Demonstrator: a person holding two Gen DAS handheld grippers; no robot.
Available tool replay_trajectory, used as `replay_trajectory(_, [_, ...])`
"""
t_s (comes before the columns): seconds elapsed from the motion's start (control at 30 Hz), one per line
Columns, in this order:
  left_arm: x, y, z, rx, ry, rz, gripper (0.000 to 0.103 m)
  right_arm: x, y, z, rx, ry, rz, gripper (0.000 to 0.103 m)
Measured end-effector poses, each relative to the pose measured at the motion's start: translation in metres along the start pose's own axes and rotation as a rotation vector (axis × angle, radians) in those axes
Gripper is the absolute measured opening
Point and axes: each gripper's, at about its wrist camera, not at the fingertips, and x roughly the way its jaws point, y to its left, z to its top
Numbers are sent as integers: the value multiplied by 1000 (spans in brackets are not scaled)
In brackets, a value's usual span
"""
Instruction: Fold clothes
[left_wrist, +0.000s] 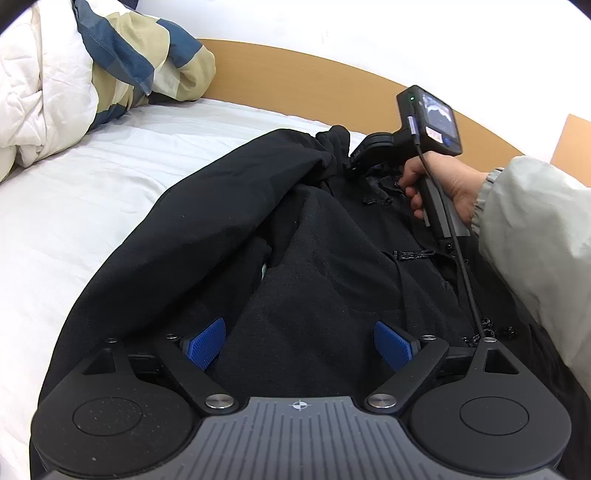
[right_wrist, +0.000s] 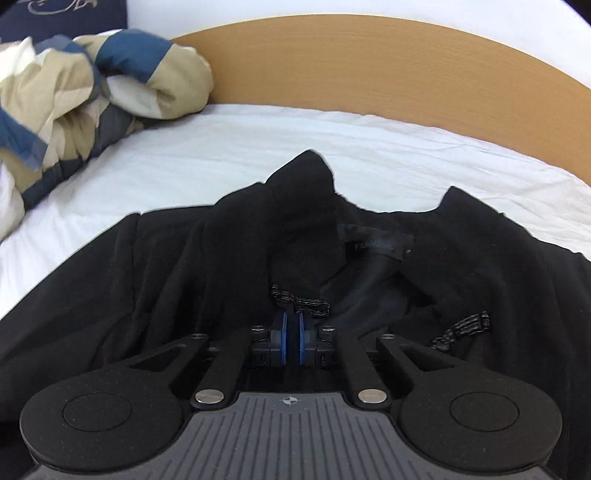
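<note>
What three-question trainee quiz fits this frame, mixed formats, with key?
1. True or false: the left tool stands open over the black garment.
2. Multiple choice: the right tool's blue pads are A) wide apart, B) nearly together, C) out of view.
3. Fill in: the crumpled duvet lies on the white ____, near the wooden headboard.

Key: 1 true; 2 B; 3 sheet.
</note>
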Motion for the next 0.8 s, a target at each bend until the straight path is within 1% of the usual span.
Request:
replay_trajectory(0.17, [1,0,1,-1,0,1,88,-25,-21,9,39,-50,-27,7])
replay_trajectory(0.2, [1,1,1,-2,0,1,89,-30,-26,13,43,-64,-51,7])
replay_trajectory(0.27, [1,1,1,-5,1,0,89,-33,-33,15,37,-79,-135,7])
replay_trajectory(0.33, [2,2,2,-3,4,0,89,-20,-33,17,-8,-58,-231,7])
replay_trajectory(0.37, [3,2,2,-1,5,1,89,-16,-33,17,-15,-49,-242,7])
replay_trajectory(0.47, [4,3,3,3,9,1,90,-12,-35,12,14,-26,-154,9])
replay_trajectory(0.53, [5,2,4,5,9,0,91,-9,-37,8,34,-10,-95,17])
replay_trajectory(0.57, [5,2,4,6,10,0,91,-13,-40,8,71,-39,-78,27])
replay_trajectory(0.6, [5,2,4,6,10,1,91,-21,-46,10,134,-109,-64,35])
replay_trajectory(0.63, [5,2,4,7,9,1,91,-29,-51,11,197,-183,-38,38])
replay_trajectory(0.67, [5,2,4,7,9,1,91,-32,-52,13,222,-218,-29,42])
replay_trajectory(0.73, [4,2,4,4,8,-1,91,-24,-45,19,194,-208,-44,43])
replay_trajectory(0.8, [3,3,4,-4,5,-6,91,-4,-35,21,121,-146,-96,43])
